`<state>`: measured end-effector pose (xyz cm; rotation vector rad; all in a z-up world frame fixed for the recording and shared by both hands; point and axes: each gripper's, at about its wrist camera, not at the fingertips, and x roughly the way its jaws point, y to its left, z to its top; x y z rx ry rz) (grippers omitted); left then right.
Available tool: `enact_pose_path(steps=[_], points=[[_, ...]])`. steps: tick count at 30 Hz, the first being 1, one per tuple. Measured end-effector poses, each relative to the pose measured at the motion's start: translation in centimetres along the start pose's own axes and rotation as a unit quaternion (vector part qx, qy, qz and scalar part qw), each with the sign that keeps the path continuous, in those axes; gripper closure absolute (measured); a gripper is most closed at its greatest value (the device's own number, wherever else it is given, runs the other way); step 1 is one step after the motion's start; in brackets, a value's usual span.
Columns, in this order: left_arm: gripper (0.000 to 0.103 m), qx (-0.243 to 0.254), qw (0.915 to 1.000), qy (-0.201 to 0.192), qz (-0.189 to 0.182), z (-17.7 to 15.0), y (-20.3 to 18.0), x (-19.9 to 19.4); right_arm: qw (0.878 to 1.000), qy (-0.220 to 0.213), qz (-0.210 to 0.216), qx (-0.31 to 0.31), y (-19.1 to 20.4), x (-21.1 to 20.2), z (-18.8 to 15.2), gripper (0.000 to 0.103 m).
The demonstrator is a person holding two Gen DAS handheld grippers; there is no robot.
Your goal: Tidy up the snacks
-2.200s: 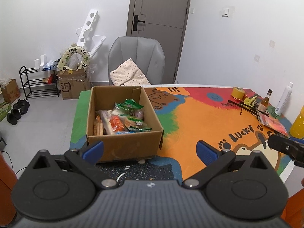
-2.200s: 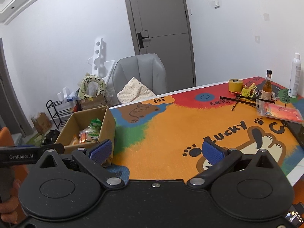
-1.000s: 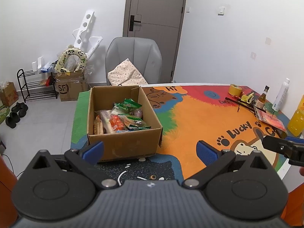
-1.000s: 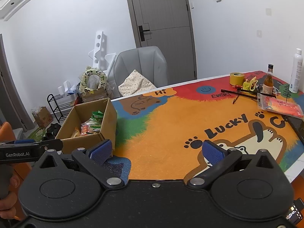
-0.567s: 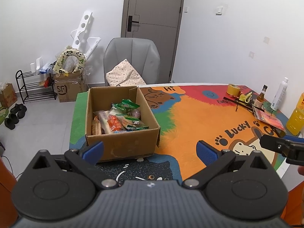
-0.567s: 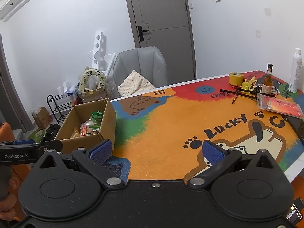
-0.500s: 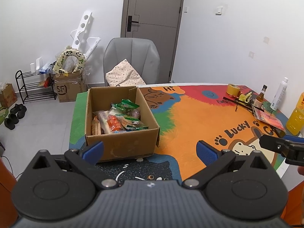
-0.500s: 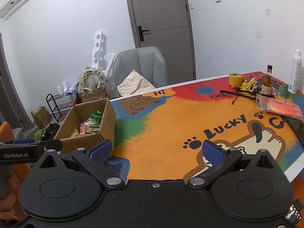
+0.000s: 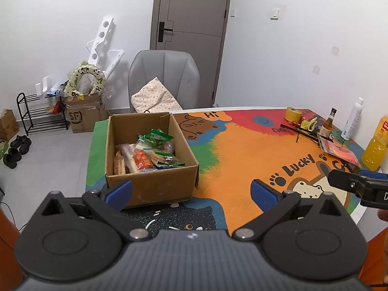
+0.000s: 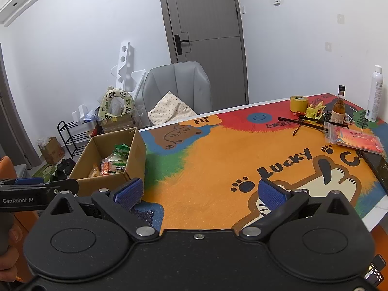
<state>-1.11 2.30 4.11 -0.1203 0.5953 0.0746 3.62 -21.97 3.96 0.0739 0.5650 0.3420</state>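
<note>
An open cardboard box stands on the left part of the colourful table mat, filled with several snack packets in green, orange and clear wrappers. The same box sits at the left in the right wrist view, with snack packets showing inside. My left gripper hovers just in front of the box, open, with nothing between its blue pads. My right gripper hangs over the mat's near edge to the right of the box, open and holding nothing.
At the table's far right stand a yellow tape roll, a brown bottle, a white spray can, black sticks, a red plastic pouch and an orange drink bottle. A grey chair with a cushion stands behind the table.
Both grippers have drawn back and up slightly from the table, so the box looks a little smaller and farther. Both stayed open; nothing on the table moved.
</note>
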Motion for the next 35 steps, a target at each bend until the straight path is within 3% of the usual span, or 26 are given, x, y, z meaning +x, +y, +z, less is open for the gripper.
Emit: enact_pose_path(steps=[35], points=[[0.000, 0.013, 0.9999, -0.003, -0.006, -0.46, -0.44, -0.03, 1.000, 0.004, -0.001, -0.001, 0.08, 0.26, -0.27, 0.000]])
